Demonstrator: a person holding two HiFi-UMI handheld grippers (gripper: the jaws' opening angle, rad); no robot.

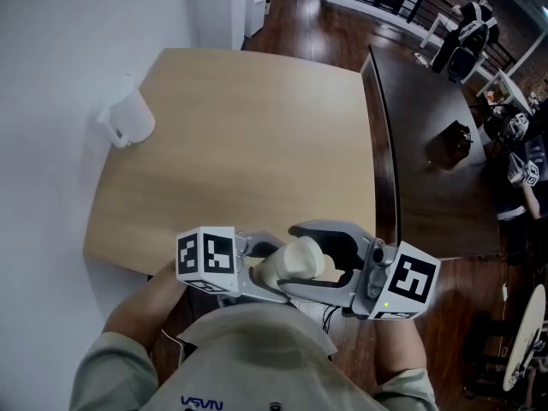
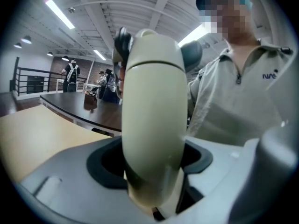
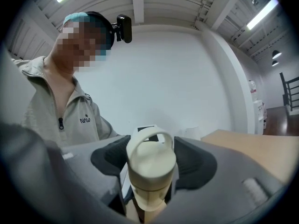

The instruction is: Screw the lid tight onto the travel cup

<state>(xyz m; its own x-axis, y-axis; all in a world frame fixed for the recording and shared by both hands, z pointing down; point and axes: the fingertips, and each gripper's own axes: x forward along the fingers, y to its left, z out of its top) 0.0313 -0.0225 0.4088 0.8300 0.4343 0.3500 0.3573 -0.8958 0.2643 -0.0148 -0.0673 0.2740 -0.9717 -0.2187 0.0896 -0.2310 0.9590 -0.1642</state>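
The cup [image 2: 153,125] and its lid [image 3: 150,155] are the same pale cream. The left gripper [image 2: 154,160] and right gripper [image 3: 150,164] are light grey with black pads [image 2: 105,161], and each has a white cube [image 1: 206,253] printed with black square markers. The wooden table [image 1: 240,135] is a light yellowish tan, the long table [image 1: 428,110] dark brown and the floor [image 1: 300,15] reddish-brown. The wall [image 1: 51,75] and jug [image 1: 130,118] are white, and the jacket [image 1: 248,358] is pale grey-beige with dark blue lettering [image 1: 201,402].
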